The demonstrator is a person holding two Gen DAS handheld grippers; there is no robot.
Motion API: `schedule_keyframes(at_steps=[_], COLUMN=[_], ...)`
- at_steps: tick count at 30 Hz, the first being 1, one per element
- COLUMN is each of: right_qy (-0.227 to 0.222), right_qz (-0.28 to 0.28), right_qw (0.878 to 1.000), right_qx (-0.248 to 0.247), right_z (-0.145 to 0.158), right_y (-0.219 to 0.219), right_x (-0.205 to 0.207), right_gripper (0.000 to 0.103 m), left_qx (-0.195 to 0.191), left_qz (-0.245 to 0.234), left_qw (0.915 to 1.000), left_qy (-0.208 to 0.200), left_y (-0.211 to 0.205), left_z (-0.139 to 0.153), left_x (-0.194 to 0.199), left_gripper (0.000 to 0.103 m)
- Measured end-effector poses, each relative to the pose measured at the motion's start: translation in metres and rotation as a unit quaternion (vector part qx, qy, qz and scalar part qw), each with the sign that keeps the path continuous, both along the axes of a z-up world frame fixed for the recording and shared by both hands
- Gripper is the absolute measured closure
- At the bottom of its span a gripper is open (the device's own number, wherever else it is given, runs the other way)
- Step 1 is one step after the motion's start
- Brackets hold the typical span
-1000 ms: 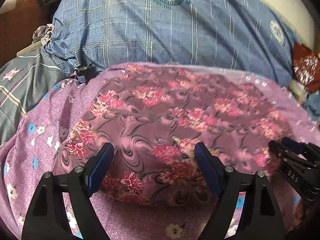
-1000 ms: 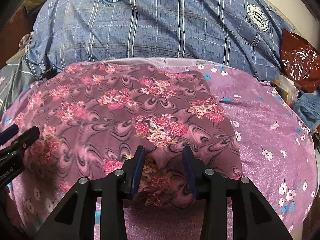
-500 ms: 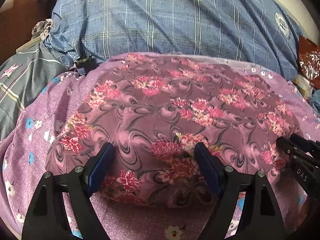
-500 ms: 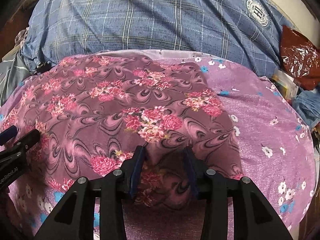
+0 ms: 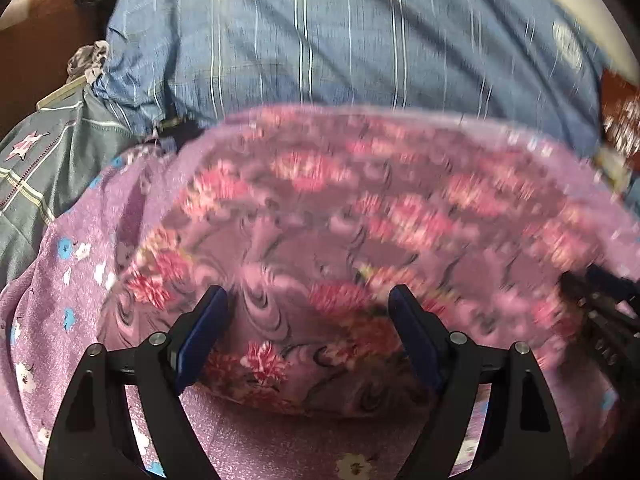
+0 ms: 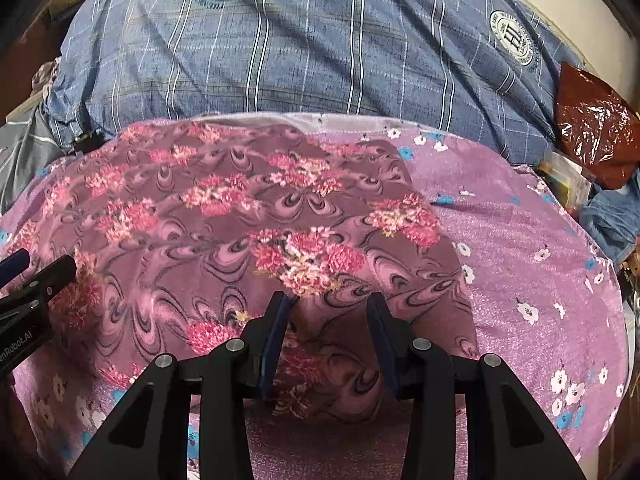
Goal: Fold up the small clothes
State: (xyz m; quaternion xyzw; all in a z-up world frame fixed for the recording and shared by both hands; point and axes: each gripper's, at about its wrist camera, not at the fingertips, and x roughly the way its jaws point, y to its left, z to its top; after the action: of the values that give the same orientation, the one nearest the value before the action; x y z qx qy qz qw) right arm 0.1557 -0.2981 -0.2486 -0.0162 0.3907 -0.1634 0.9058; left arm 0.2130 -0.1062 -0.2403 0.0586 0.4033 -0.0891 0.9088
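A mauve cloth with pink flower print lies spread on a purple flowered sheet; it also shows in the right wrist view. My left gripper is open, its jaws wide apart over the cloth's near left edge. My right gripper is open with a narrower gap, and a raised fold of the cloth's near edge sits between its pads. Each gripper shows at the edge of the other's view. The left wrist view is blurred.
A large blue plaid pillow lies behind the cloth. A grey striped cloth is at the left. A red plastic bag and clutter sit at the right. The purple sheet extends to the right.
Both grippers have moved forward and a little lower over the cloth's near edge. The right gripper's jaws stay partly closed around the raised fold. The left view has become blurred.
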Motion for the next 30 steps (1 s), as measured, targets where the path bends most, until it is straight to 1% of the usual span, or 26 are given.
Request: schedule_keyframes(at_steps=[1, 3, 6, 8, 11, 19, 26, 30], right_qy=[0.012, 0.033, 0.027, 0.020, 0.000, -0.022, -0.033, -0.037], right_qz=[0.000, 0.001, 0.002, 0.000, -0.003, -0.003, -0.002, -0.008], right_qw=[1.000, 0.999, 1.000, 1.000, 1.000, 1.000, 0.999, 0.999], right_qx=[0.001, 0.003, -0.007, -0.001, -0.008, -0.011, -0.026, -0.023], right_z=[-0.004, -0.013, -0.010, -0.007, 0.000, 0.011, 0.016, 0.018], right_y=[0.000, -0.001, 0.002, 0.002, 0.003, 0.004, 0.004, -0.002], right_x=[0.002, 0.006, 0.004, 0.001, -0.003, -0.005, -0.009, -0.012], right_gripper=[0.061, 0.061, 0.061, 0.060, 0.060, 0.060, 0.060, 0.060], left_qx=[0.010, 0.010, 0.005, -0.007, -0.012, -0.038, -0.043, -0.044], left_qz=[-0.002, -0.001, 0.001, 0.000, -0.009, -0.021, -0.030, -0.037], left_qw=[0.9999, 0.9999, 1.0000, 0.9999, 0.9989, 0.9972, 0.9964, 0.9961], left_qy=[0.011, 0.005, 0.002, -0.014, -0.043, -0.061, -0.067, -0.067], left_y=[-0.003, -0.003, -0.003, -0.001, -0.005, -0.003, -0.006, -0.012], left_z=[-0.005, -0.004, 0.000, 0.006, 0.016, 0.028, 0.033, 0.033], left_x=[0.002, 0.000, -0.001, -0.004, -0.012, -0.018, -0.020, -0.021], left_gripper=[0.018, 0.018, 0.018, 0.018, 0.018, 0.018, 0.018, 0.018])
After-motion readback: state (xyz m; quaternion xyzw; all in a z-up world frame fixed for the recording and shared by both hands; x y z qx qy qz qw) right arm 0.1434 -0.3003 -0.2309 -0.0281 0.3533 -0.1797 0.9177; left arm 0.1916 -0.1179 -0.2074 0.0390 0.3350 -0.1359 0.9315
